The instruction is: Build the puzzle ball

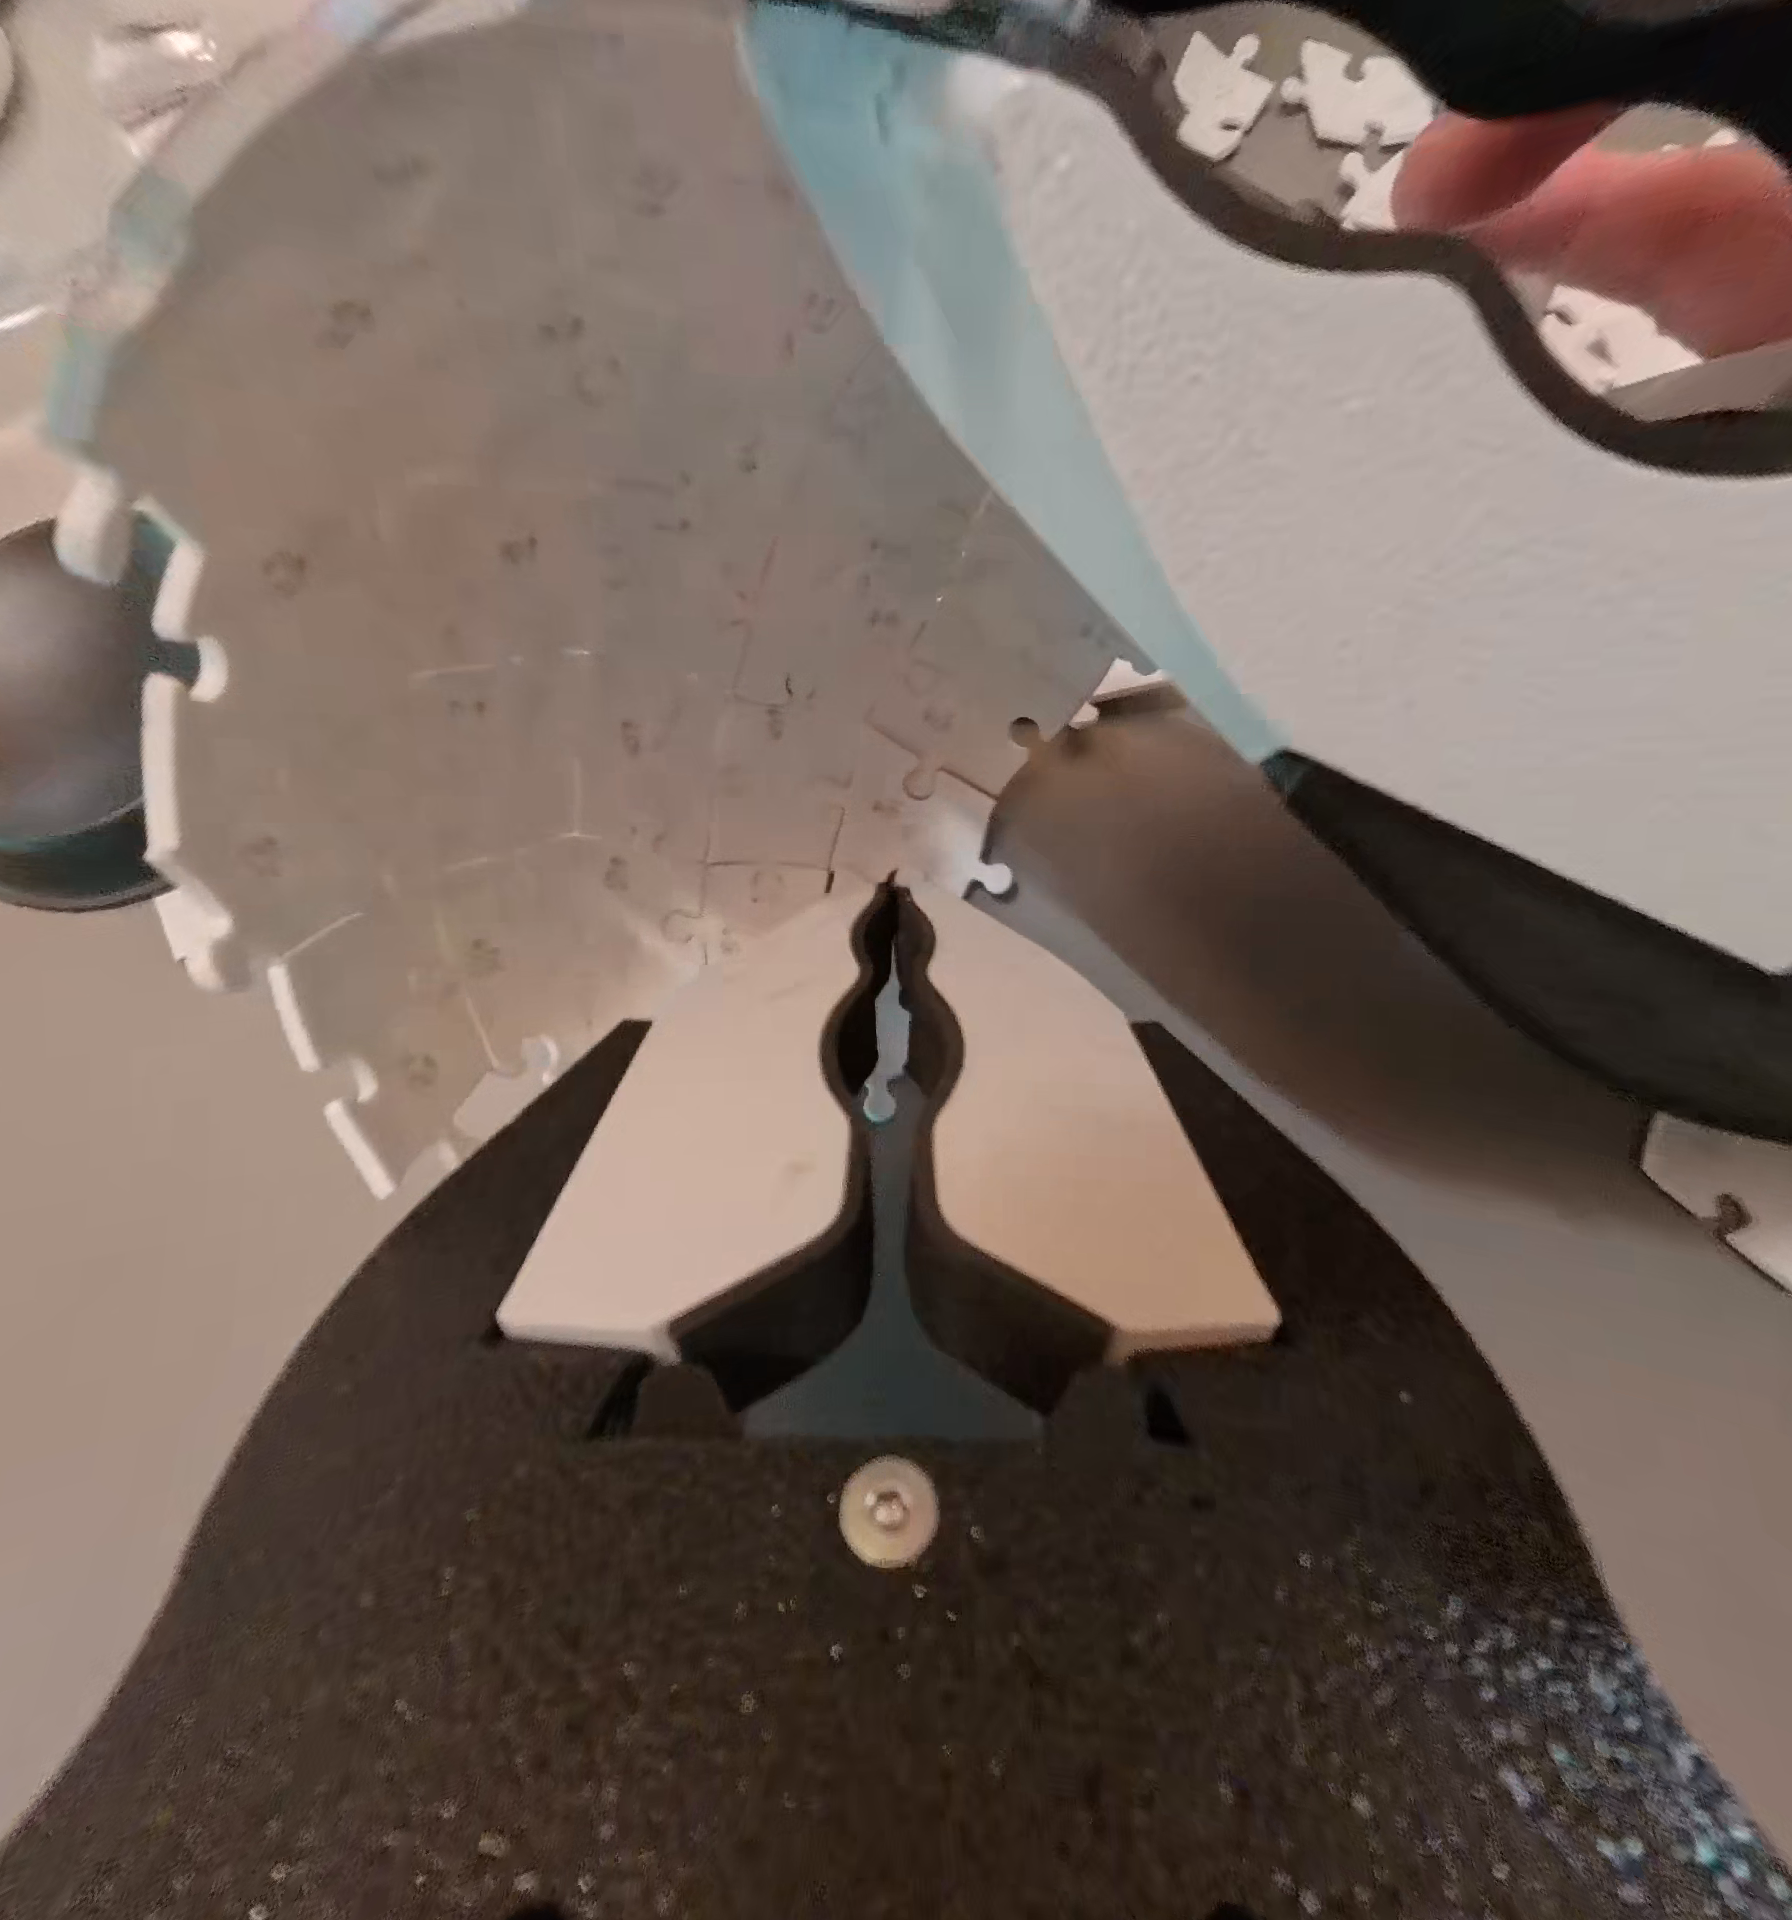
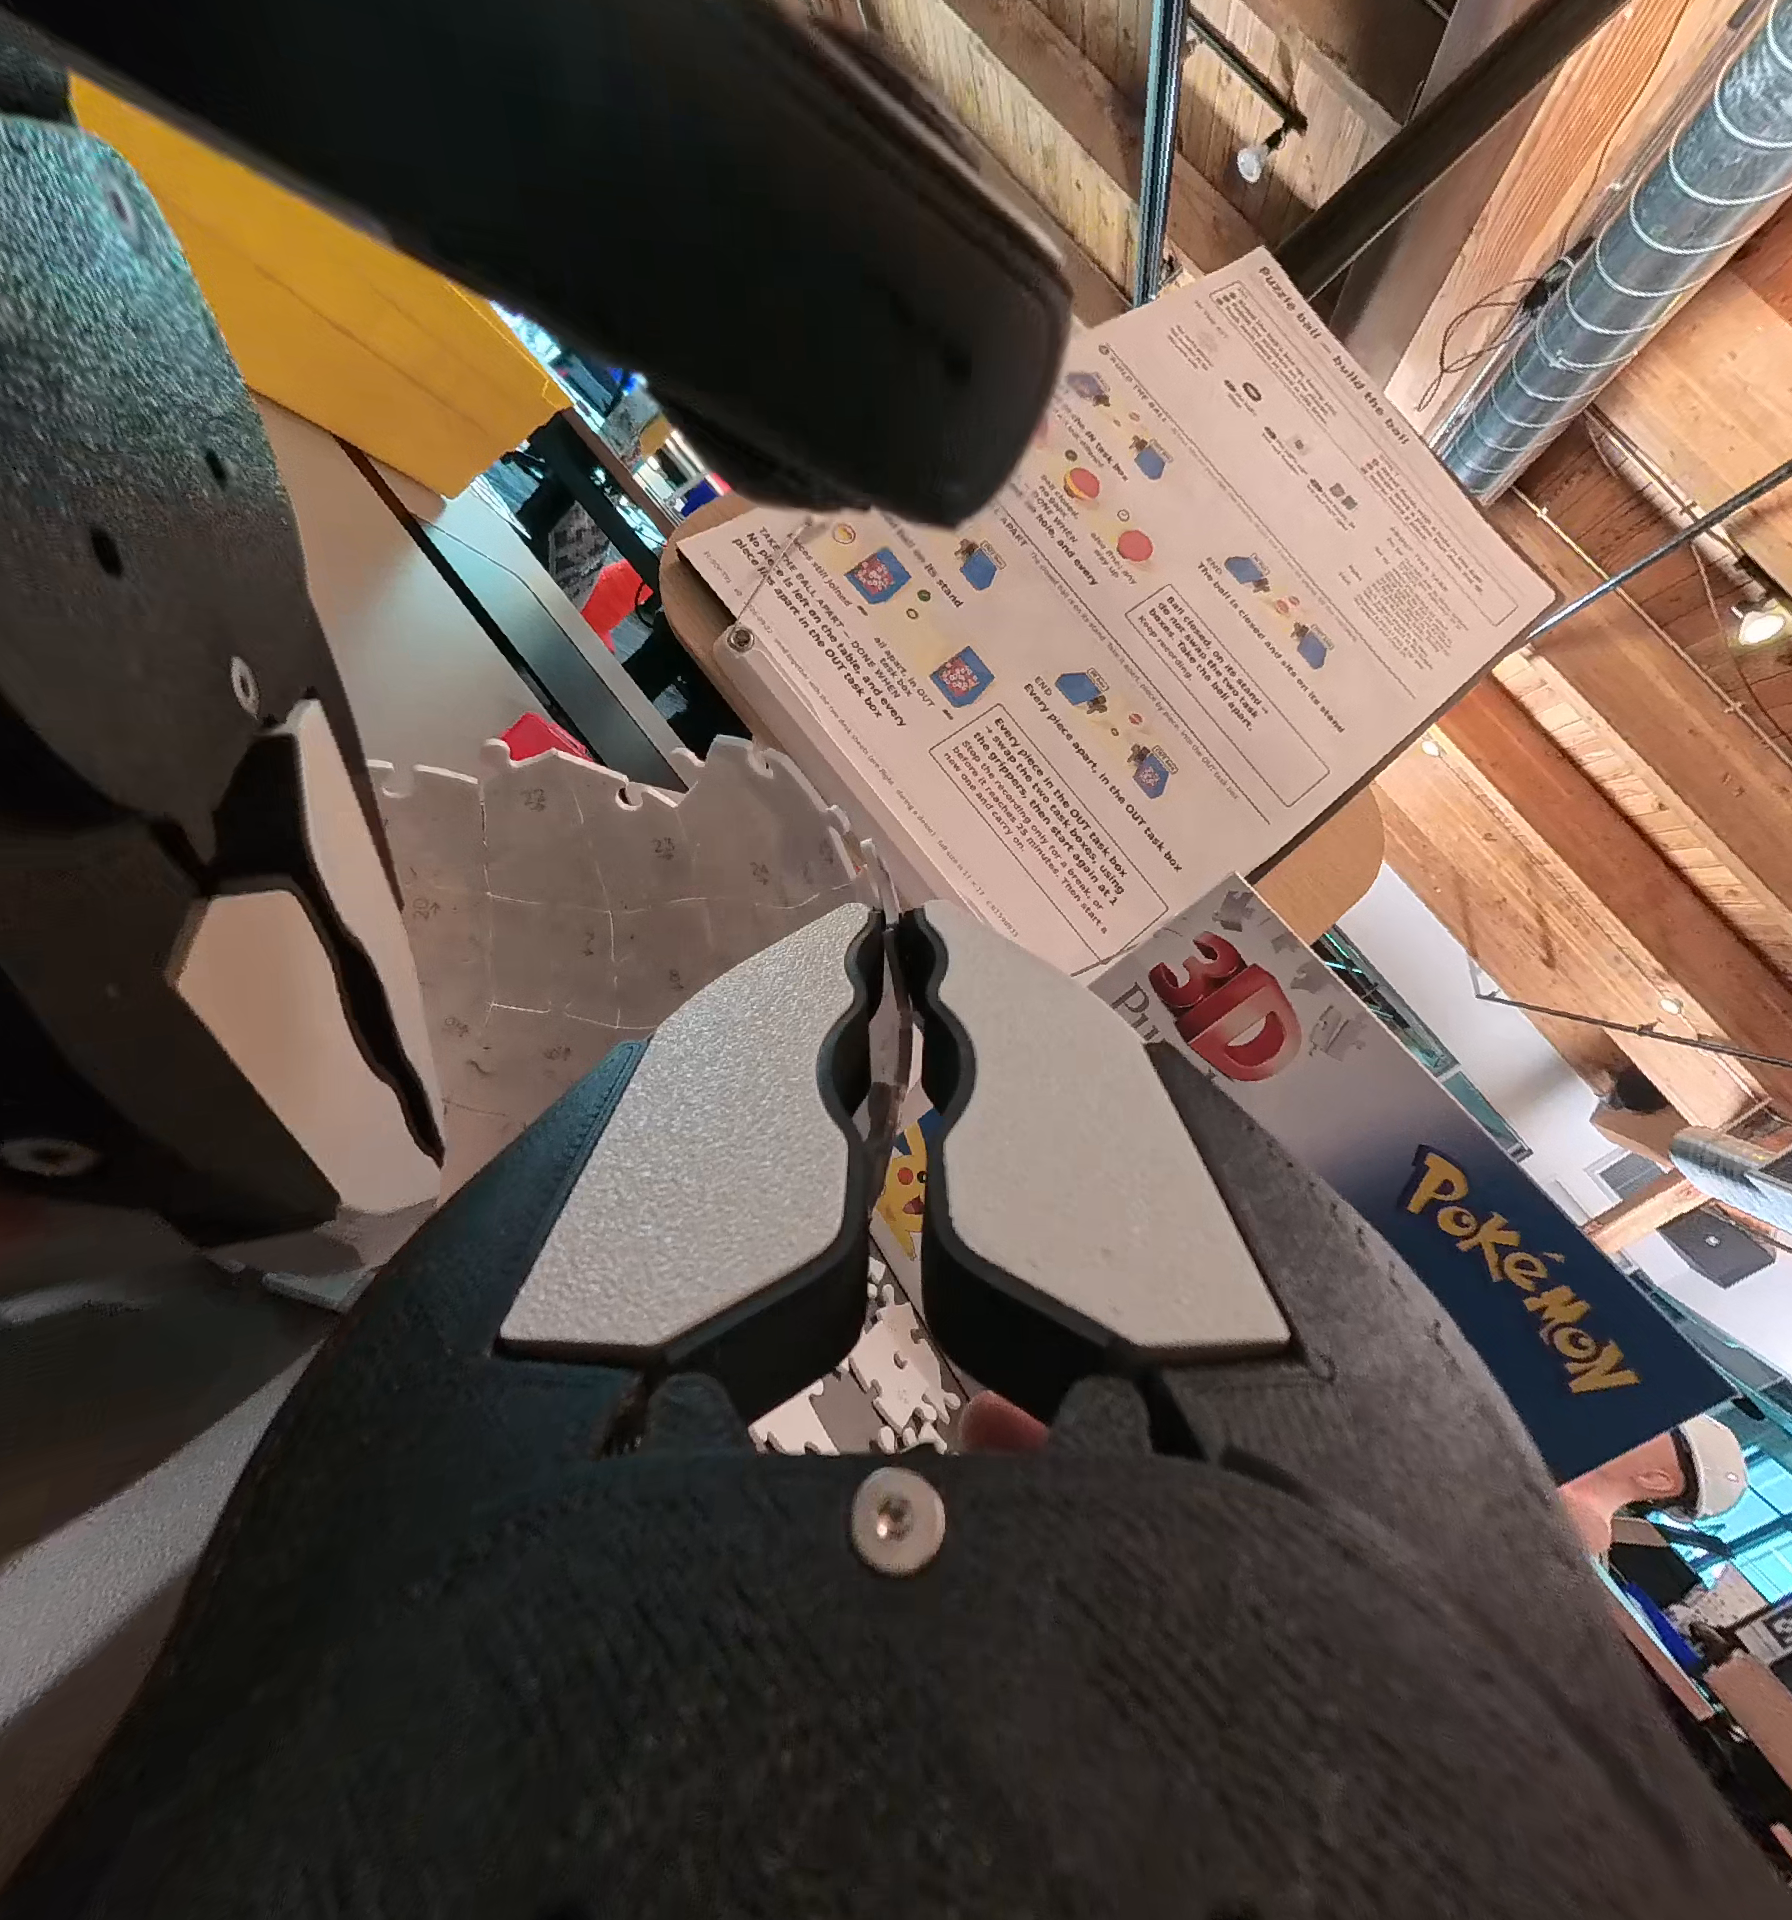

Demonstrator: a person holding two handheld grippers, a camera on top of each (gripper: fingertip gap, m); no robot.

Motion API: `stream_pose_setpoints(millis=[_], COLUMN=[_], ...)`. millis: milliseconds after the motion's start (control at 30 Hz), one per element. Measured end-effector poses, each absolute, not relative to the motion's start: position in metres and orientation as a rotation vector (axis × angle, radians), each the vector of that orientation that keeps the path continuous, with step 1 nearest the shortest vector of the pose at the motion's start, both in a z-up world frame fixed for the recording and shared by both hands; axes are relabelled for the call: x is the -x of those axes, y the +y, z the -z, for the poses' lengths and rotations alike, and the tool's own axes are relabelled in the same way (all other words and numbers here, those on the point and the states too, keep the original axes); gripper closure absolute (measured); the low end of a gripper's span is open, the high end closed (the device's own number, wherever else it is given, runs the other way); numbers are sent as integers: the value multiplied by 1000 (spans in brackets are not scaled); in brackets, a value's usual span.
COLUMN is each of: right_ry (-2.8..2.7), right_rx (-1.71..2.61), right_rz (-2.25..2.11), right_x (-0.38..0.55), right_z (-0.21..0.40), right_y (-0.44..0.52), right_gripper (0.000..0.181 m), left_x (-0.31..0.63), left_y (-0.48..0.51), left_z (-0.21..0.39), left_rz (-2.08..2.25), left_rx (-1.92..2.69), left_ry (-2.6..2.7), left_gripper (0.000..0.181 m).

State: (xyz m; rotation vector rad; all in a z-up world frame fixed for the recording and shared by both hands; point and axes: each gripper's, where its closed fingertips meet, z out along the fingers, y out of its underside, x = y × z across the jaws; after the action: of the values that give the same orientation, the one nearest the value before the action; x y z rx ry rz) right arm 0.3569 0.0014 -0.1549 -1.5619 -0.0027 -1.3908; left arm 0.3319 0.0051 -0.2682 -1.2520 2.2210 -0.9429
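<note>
The partly built puzzle ball (image 1: 518, 582) is a curved shell of joined pieces, with its grey numbered inner side facing me. My left gripper (image 1: 892, 909) is shut on the shell's lower edge. In the right wrist view the shell (image 2: 601, 914) stands behind my right gripper (image 2: 894, 925), which is shut on a thin puzzle piece (image 2: 890, 1049) seen edge-on at the shell's right rim. The left gripper (image 2: 424, 1132) shows at the left of that view, shut on the shell. One of the right gripper's fingers (image 1: 1391, 540) fills the upper right of the left wrist view.
Loose white puzzle pieces (image 1: 1224, 94) lie on the grey table, and more lie at the right (image 1: 1744, 1216). A hand (image 1: 1619, 239) shows at top right. A dark round object with a teal rim (image 1: 30, 717) sits at the left. An instruction sheet (image 2: 1131, 623) and the puzzle box (image 2: 1443, 1174) stand behind.
</note>
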Motion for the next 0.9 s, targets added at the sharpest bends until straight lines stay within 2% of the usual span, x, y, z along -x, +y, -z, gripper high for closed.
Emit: stream_pose_setpoints(millis=[900], right_ry=[28], right_rx=[1548], right_rz=[1363], right_x=[-357], right_z=[154], right_y=[1], right_gripper=[177], left_x=[-340], left_y=[11], left_z=[273], left_rz=[810], left_rx=[1255], left_ry=[2214], left_gripper=[181])
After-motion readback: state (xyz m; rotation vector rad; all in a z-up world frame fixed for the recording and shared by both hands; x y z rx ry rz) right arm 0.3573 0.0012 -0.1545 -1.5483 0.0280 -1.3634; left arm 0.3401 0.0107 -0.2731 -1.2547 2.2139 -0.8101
